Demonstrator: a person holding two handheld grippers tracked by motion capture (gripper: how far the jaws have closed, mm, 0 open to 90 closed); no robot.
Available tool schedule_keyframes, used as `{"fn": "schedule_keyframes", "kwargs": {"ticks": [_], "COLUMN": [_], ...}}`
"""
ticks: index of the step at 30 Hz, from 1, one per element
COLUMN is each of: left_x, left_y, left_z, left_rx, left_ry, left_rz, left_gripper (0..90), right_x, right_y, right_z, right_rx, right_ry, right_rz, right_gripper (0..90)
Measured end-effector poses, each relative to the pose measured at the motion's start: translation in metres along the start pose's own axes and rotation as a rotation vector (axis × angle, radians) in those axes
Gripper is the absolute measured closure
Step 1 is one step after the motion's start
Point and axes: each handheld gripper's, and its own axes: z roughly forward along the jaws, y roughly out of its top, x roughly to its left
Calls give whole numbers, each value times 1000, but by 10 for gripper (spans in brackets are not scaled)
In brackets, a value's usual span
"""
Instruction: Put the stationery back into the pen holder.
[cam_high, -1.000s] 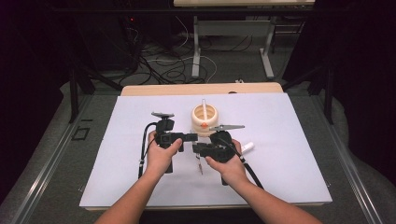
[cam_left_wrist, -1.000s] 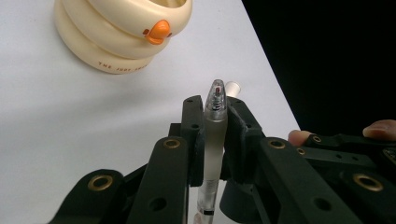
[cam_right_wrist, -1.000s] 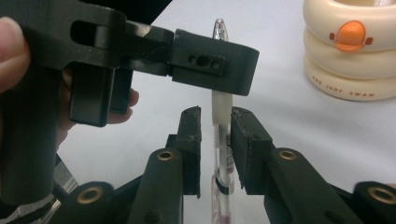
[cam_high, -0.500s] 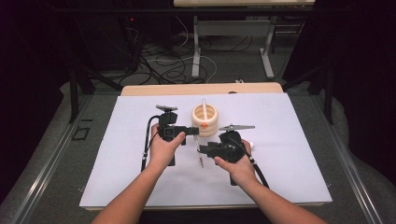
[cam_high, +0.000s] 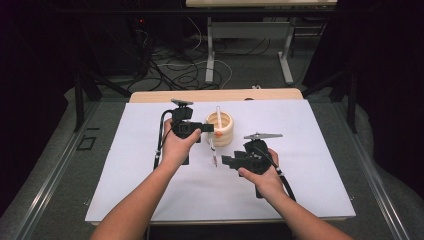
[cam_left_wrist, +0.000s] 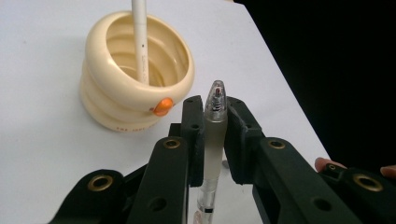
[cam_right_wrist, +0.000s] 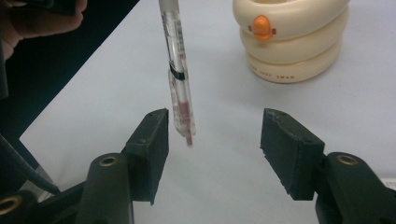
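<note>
One pen (cam_left_wrist: 214, 140) hangs upright, pinched in my left claw (cam_left_wrist: 215, 135), holder (cam_left_wrist: 135, 74) just ahead; my right claw (cam_right_wrist: 212, 144) has just been spreading, jaws clear of it.

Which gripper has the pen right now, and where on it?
The left gripper clamps the pen near its tip end; the right gripper is open, holding nothing.

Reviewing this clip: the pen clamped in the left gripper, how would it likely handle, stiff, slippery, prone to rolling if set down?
The pen looks like a rigid plastic barrel: it hangs straight from the left gripper without bending. Its smooth, slim body could probably slip or pivot in the jaws. Laid on the table, it might roll, though its clip may check that.
</note>
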Motion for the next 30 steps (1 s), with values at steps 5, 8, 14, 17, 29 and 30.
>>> {"fn": "schedule_keyframes", "kwargs": {"ticks": [5,8,14,17,29,30], "left_x": [-4,-7,-12,-14,-18,-17], "left_y": [12,18,33,40,69,71], "left_z": [0,2,3,3,8,9], "left_rx": [0,-7,-19,-27,-39,-46], "left_ry": [18,21,60,81,146,148], "left_rz": [12,13,30,35,46,47], "left_gripper": [796,796,796,796,796,796], "right_x": [-6,-8,-16,-22,-41,-42], "right_y": [0,-1,-3,-4,-10,-10], "right_z": [-6,-9,-18,-23,-33,-32], "right_rx": [-14,-17,-27,-35,-34,-38], "right_ry": [-20,-38,-68,-80,-164,-166], "right_rz": [6,8,10,19,-21,-33], "right_gripper": [390,368,320,299,204,192]}}
